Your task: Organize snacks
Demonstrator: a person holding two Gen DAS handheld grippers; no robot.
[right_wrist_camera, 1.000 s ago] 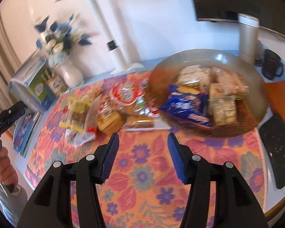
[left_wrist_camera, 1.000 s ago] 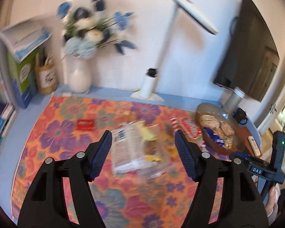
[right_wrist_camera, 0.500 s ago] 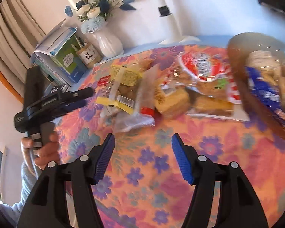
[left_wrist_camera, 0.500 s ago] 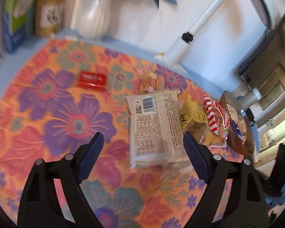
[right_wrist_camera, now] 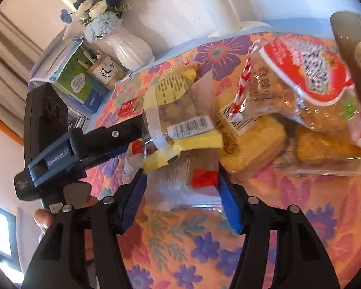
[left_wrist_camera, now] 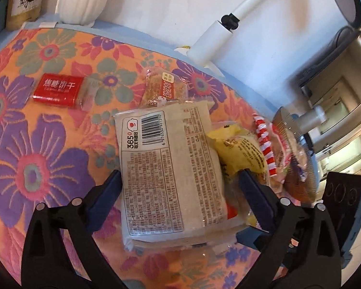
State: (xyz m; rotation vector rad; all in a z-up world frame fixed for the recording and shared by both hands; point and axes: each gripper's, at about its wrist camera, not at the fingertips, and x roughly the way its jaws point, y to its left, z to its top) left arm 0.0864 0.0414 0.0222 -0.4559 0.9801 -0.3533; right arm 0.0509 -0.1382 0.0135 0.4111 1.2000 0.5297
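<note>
While the white bread packet lies label-up mid-desk on the floral cloth, its long axis running along the fingers, the left hand-held gripper straddles it wide open, nearer than the equally open right hand-held gripper.

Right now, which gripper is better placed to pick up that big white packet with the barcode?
Left. The left gripper is open with the white barcode packet lying between its fingers. The right gripper, also open, sits at that packet's clear end with the red patch, where only loose wrapper shows.
</note>
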